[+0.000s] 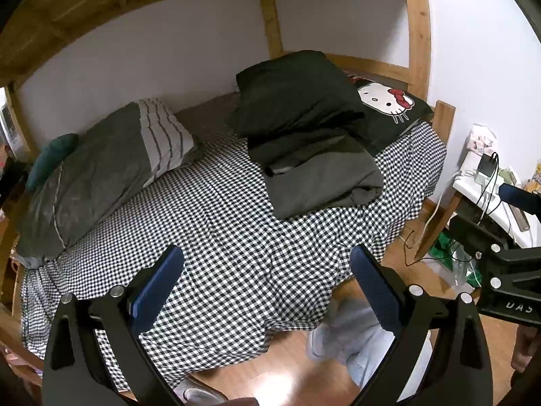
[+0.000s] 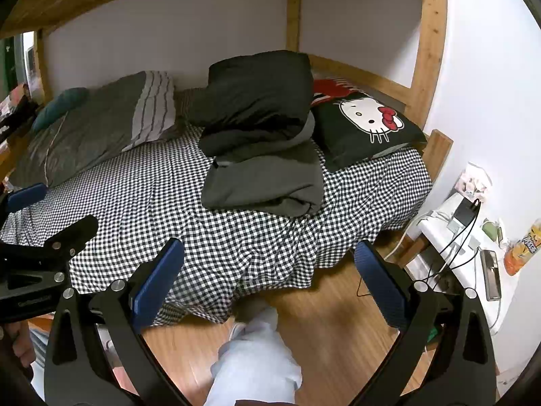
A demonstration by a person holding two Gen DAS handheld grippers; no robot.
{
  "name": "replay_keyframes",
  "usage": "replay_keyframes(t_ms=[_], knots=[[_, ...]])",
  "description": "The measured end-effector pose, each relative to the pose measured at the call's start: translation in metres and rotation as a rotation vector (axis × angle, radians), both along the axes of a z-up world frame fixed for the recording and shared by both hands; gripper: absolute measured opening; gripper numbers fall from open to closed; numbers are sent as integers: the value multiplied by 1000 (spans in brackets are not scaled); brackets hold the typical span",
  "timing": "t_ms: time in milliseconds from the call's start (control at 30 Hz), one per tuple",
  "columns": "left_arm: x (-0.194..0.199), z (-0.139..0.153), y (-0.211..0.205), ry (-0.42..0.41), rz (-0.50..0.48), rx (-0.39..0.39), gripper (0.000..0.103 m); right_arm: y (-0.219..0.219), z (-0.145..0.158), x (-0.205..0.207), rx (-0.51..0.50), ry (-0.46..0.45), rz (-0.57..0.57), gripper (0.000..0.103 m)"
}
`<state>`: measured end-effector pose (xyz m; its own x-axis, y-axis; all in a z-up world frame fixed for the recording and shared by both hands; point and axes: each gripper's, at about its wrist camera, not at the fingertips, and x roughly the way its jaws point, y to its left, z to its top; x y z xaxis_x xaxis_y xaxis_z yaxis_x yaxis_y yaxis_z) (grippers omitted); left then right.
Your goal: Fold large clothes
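Observation:
A folded dark grey garment [image 1: 324, 176] lies on the checked bed sheet [image 1: 219, 237], with a folded black garment [image 1: 294, 91] stacked on top of it. Both also show in the right wrist view: the grey one [image 2: 267, 182] under the black one [image 2: 260, 94]. My left gripper [image 1: 267, 274] is open and empty, held above the bed's near edge. My right gripper [image 2: 270, 270] is open and empty, above the bed edge and floor. Each gripper shows at the side of the other's view: the right one [image 1: 507, 270] and the left one [image 2: 33, 253].
A grey striped pillow [image 1: 101, 169] lies at the bed's left, a Hello Kitty pillow [image 1: 389, 108] at the back right. A white side table [image 2: 473, 247] with cables and a phone stands right. Wooden bunk posts [image 2: 429, 44] frame the bed. The person's legs [image 2: 257, 365] stand on the wood floor.

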<state>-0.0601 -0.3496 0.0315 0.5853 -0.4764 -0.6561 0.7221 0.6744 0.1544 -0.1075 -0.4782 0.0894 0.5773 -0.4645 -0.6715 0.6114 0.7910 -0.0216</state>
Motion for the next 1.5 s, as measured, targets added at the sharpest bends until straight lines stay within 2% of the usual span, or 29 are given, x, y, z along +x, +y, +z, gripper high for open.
replay_keyframes(t_ms=[833, 1033, 1167, 1500], knots=[[0, -11, -7, -2, 13, 54, 97, 1, -6, -1, -8, 20, 6, 99], [2, -16, -10, 27, 23, 53, 97, 0, -9, -2, -14, 26, -8, 99], [0, -20, -12, 78, -5, 36, 97, 0, -13, -2, -9, 30, -9, 99], [-1, -22, -11, 78, -7, 41, 97, 0, -14, -2, -3, 28, -9, 99]])
